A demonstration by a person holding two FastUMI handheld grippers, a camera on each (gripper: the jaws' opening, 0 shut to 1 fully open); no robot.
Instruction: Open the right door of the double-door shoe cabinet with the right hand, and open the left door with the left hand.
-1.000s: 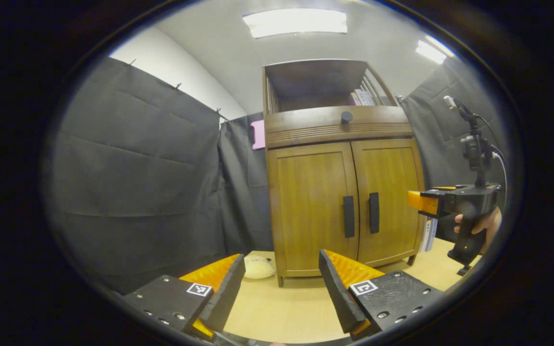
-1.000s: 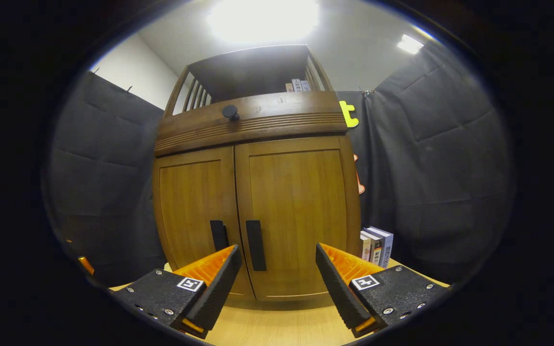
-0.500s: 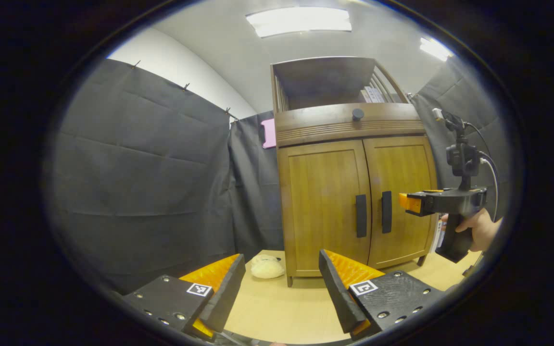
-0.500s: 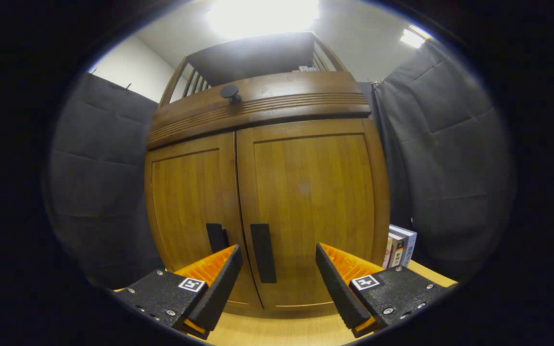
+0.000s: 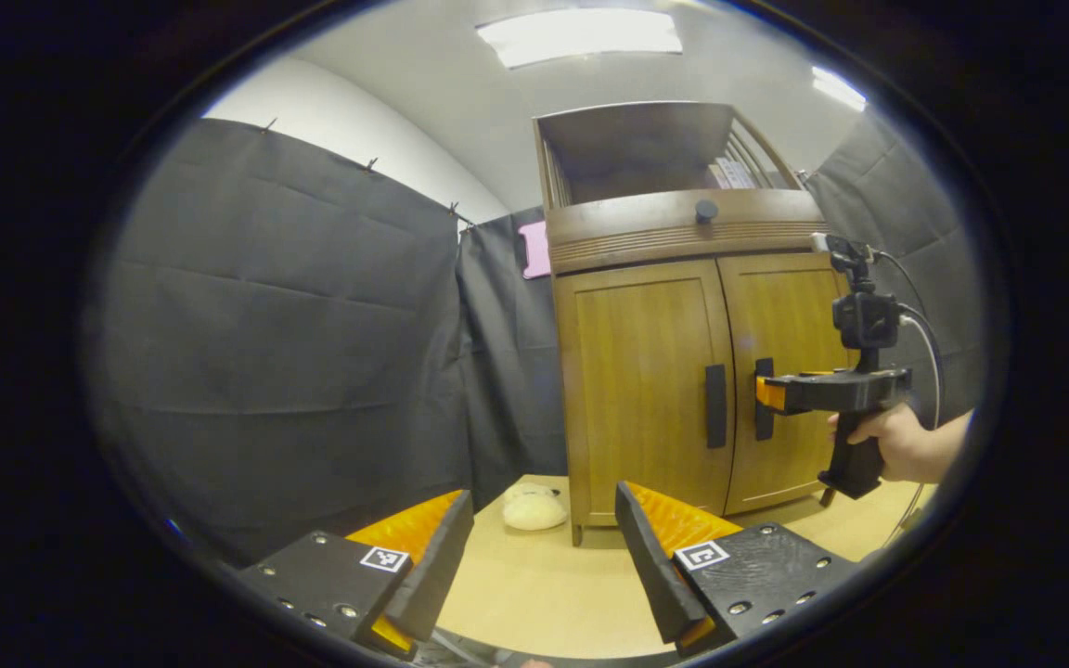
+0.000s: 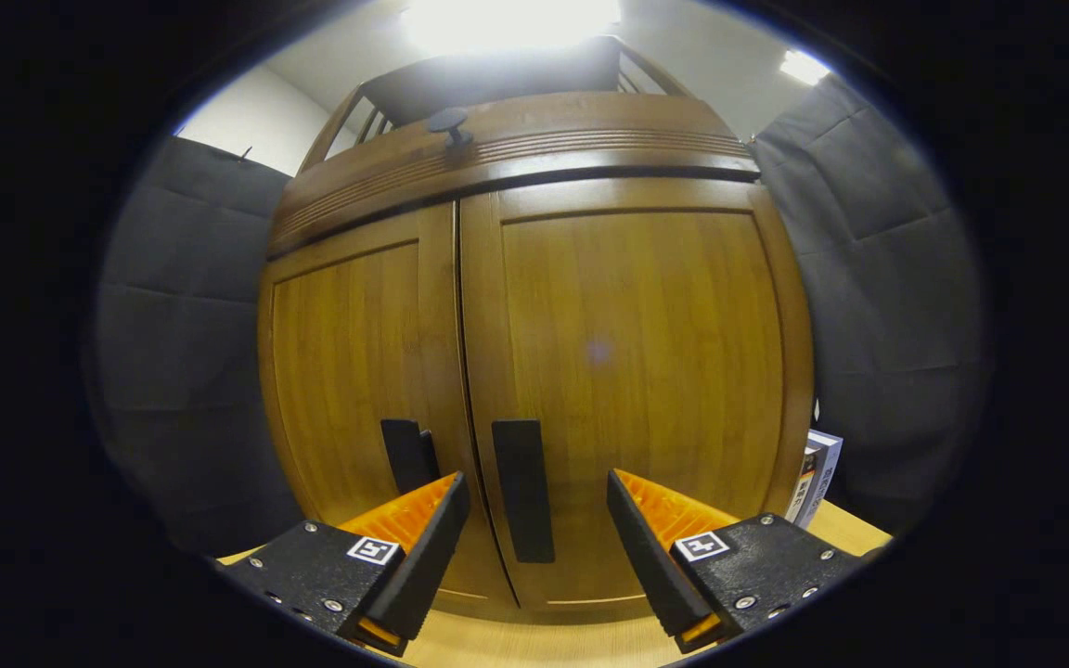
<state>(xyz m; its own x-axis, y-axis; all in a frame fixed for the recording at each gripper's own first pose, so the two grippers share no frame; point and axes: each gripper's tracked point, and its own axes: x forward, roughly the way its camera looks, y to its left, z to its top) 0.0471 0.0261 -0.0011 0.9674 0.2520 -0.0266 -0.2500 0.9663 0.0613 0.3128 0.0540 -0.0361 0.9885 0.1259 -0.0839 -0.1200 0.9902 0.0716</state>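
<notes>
Wooden and brown, the shoe cabinet [image 6: 534,306] stands on the pale floor [image 5: 534,594] with both doors shut. The right door [image 6: 637,371] looms larger in the right gripper view than half a second ago, and its dark handle [image 6: 523,490] now sits between the two spread fingers at about 12 o'clock from the right gripper [image 6: 534,547], which grips nothing and has not reached it. In the left gripper view that right gripper [image 5: 771,393], carried by a hand [image 5: 896,443], has moved in until its tip is just beside the right handle [image 5: 764,399]. The left door [image 5: 646,380] and its handle [image 5: 715,405] lie at about 1 o'clock from the left gripper [image 5: 544,566], well apart from it; its fingers are wide apart and empty.

Books [image 6: 817,473] stand at the cabinet's right side, their spines too small to read. A round knob [image 5: 705,210] sits on the drawer front above the doors. A pale soft lump [image 5: 534,510] lies on the floor by the cabinet's left foot. Black cloth [image 5: 293,343] walls the booth, and ceiling lights [image 5: 581,32] glare overhead.
</notes>
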